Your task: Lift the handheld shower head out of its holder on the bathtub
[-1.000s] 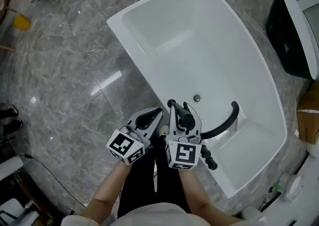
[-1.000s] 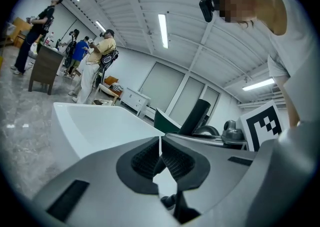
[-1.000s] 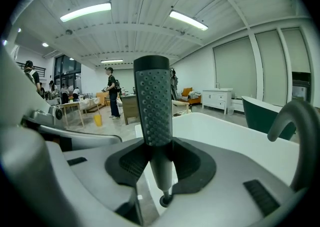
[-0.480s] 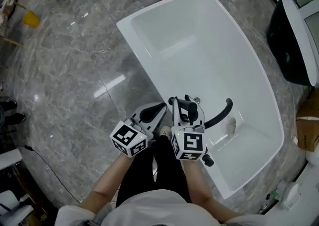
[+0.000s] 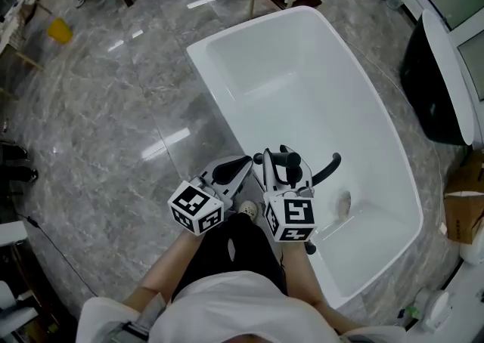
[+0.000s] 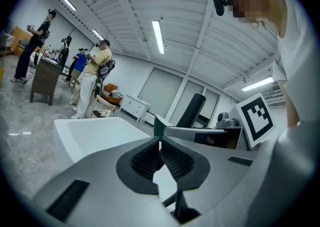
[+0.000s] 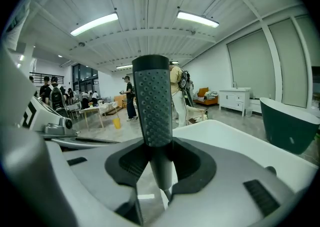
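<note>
Right gripper (image 7: 157, 163) had its fingers (image 7: 195, 166) clamped on the neck of the black shower head (image 7: 152, 96), which stood upright in the grip above the near end of the bathtub's (image 5: 223, 92) left rim. Left gripper (image 6: 161, 147) just beside it had its fingers pinched together on nothing. Couldn't spot the holder itself, so I'd guess this was mid-lift or just clear. Next move, I reckon: a straight, steady raise, watching the curved black bit (image 5: 331, 165) beside it (hose or spout, no idea).

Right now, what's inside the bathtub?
The bathtub looks bare inside. Its near end is hidden behind the right gripper holding the shower head.
</note>
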